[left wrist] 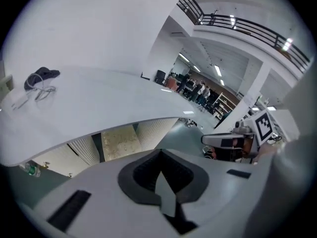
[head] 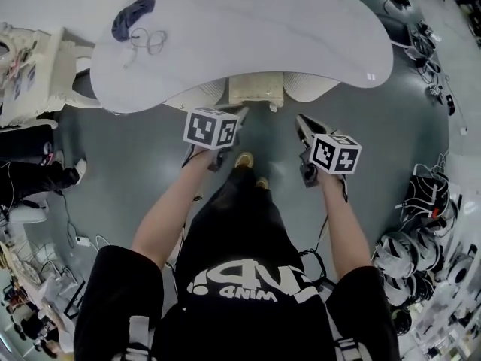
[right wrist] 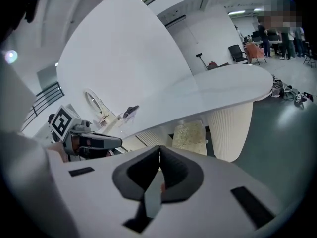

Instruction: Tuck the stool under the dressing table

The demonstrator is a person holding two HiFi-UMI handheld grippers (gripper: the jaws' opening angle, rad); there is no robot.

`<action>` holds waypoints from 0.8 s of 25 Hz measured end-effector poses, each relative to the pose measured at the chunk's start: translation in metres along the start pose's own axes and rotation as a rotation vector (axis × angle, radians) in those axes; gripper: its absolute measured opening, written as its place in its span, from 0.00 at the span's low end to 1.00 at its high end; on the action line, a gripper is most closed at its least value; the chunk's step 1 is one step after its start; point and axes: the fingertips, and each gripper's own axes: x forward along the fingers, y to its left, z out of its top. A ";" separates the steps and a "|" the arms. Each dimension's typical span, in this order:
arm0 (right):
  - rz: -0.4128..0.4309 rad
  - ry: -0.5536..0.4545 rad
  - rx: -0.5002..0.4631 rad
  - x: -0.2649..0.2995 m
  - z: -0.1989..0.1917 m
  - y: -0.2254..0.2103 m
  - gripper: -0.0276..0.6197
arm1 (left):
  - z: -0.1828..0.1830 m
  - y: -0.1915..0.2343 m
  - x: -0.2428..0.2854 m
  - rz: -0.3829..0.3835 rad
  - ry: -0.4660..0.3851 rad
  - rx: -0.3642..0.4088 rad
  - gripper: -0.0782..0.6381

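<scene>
The dressing table (head: 248, 28) has a white curved top on ribbed cream legs (head: 201, 93). The stool (head: 256, 90), with a beige speckled seat, stands under the top between those legs; only its front edge shows. It also appears in the left gripper view as the stool (left wrist: 119, 142) and in the right gripper view as the stool (right wrist: 190, 133). My left gripper (head: 241, 113) and right gripper (head: 300, 119) hover side by side in front of the table, both shut and holding nothing, apart from the stool. The shut left gripper (left wrist: 159, 152) and right gripper (right wrist: 159, 149) each point at the table's underside.
A dark pouch with a cord (head: 134, 18) lies on the tabletop's left part. A cream cart (head: 30, 74) stands to the left of the table. Cables and gear (head: 425, 235) crowd the floor at the right. My feet (head: 252, 170) are on the grey floor.
</scene>
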 end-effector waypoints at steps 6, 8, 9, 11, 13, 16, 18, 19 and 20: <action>0.082 -0.047 0.005 -0.063 0.007 0.068 0.08 | -0.002 -0.061 -0.060 -0.079 -0.010 0.039 0.12; 0.105 -0.061 0.000 -0.079 0.009 0.091 0.08 | -0.006 -0.079 -0.077 -0.117 -0.015 0.053 0.12; 0.112 -0.068 -0.008 -0.087 0.010 0.102 0.08 | -0.007 -0.086 -0.085 -0.133 -0.022 0.062 0.12; 0.122 -0.080 -0.027 -0.099 0.011 0.126 0.08 | -0.007 -0.100 -0.102 -0.163 -0.042 0.076 0.12; 0.138 -0.090 -0.048 -0.108 0.010 0.152 0.08 | -0.008 -0.112 -0.121 -0.194 -0.069 0.089 0.12; 0.163 -0.120 -0.117 -0.120 0.009 0.189 0.08 | -0.002 -0.126 -0.150 -0.215 -0.136 0.144 0.12; 0.174 -0.145 -0.167 -0.127 0.006 0.206 0.08 | 0.001 -0.134 -0.166 -0.232 -0.191 0.188 0.12; 0.181 -0.158 -0.184 -0.130 0.004 0.211 0.08 | 0.001 -0.138 -0.171 -0.244 -0.217 0.208 0.12; 0.191 -0.172 -0.192 -0.134 0.002 0.215 0.08 | 0.000 -0.140 -0.174 -0.256 -0.241 0.226 0.12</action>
